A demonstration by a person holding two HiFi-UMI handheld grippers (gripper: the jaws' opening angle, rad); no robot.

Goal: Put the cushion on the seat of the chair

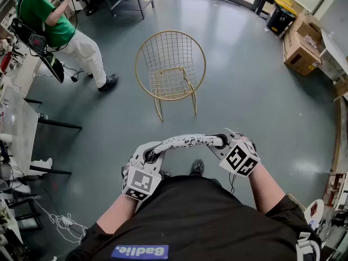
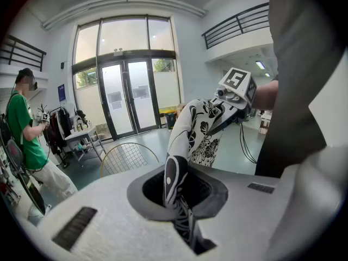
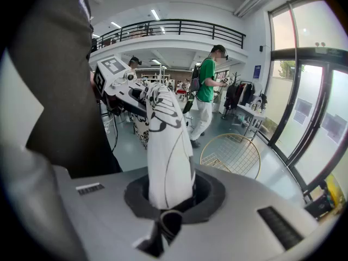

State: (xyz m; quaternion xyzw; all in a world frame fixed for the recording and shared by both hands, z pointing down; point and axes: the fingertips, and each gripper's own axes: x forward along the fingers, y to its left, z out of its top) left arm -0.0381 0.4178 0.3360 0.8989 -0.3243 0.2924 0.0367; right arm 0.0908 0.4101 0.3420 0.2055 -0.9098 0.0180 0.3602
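**Hidden and cut parts**

Both ends of the cushion (image 1: 187, 142) vanish inside the left tool (image 1: 149, 155) and the right tool (image 1: 222, 142). In the head view, the top edge cuts the head of the person in green (image 1: 54, 26). The wearer's torso hides most of the shoes (image 1: 197, 168).

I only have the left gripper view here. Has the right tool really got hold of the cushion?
Observer: Yes, the right gripper view shows the right tool shut on the edge of the cushion.
Operator: The left tool hides the seat of the chair. Anything on it?
Observer: In the head view the wire seat is bare.
Operator: Which way does it face?
Observer: Seat front toward us, backrest on the far side.
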